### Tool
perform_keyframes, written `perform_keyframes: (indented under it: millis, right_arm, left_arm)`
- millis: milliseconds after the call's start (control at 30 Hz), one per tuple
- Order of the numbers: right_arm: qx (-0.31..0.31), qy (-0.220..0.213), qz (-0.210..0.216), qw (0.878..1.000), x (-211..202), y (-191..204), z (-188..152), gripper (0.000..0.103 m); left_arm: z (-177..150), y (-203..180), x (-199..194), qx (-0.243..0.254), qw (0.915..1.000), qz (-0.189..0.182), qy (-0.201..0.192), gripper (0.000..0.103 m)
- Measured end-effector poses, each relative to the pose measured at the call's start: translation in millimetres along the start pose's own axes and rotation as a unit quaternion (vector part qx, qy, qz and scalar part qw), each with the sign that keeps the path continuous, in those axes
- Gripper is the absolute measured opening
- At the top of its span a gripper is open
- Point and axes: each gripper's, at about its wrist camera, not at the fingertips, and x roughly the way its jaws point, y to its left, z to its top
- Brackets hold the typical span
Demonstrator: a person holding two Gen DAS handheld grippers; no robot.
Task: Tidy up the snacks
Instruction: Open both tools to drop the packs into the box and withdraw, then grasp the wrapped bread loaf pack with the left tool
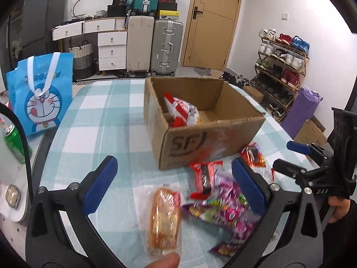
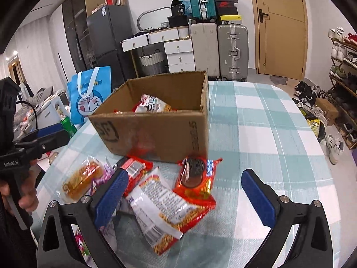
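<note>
A cardboard box (image 1: 241,129) (image 2: 156,129) stands on the checked tablecloth, with a red and white snack bag (image 1: 183,111) (image 2: 151,105) inside it. Loose snacks lie in front of it. My left gripper (image 1: 174,185) is open above a clear-wrapped bread (image 1: 165,218) (image 2: 80,178), a purple candy bag (image 1: 225,210) and a red chocolate bar packet (image 1: 204,178). My right gripper (image 2: 185,198) is open over a noodle snack bag (image 2: 165,210) and a red cookie pack (image 2: 196,178) (image 1: 254,156). Neither gripper has its pads on anything.
A blue cartoon tote bag (image 1: 42,93) (image 2: 89,96), a green can (image 1: 13,143) (image 2: 68,122) and an earbuds case (image 1: 13,196) sit at the table's left. The table edge curves close on the right. Suitcases, drawers and a shoe rack (image 1: 283,67) stand beyond.
</note>
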Motion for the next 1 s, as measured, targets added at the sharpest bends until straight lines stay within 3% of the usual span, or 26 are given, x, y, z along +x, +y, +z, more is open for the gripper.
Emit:
perform_keyframes:
  millis: [300, 533, 700, 1000]
  right_arm:
    - [-0.027, 0.018, 0.002, 0.999, 1.3, 8.9, -12.4, 0.103]
    - [-0.032, 0.037, 0.013, 0.999, 11.2, 13.3, -15.1, 0.103]
    - [-0.035, 0.049, 0.022, 0.998, 17.9, 14.3, -18.5, 0.103]
    - [-0.031, 0.062, 0.027, 0.997, 28.8, 10.8, -21.9, 0.103]
  left_arm:
    - [-25.5, 2.6, -6.0, 0.007, 0.9994, 0.011, 0.032, 0.102]
    - [-27.2, 4.1, 11.0, 0.017, 0.9961, 0.032, 0.08, 0.102]
    - [-34.9, 1.5, 25.2, 0.034, 0.9923, 0.026, 0.116, 0.102]
    - [-46.9, -4.6, 41.9, 0.054, 0.9878, 0.018, 0.145, 0.102]
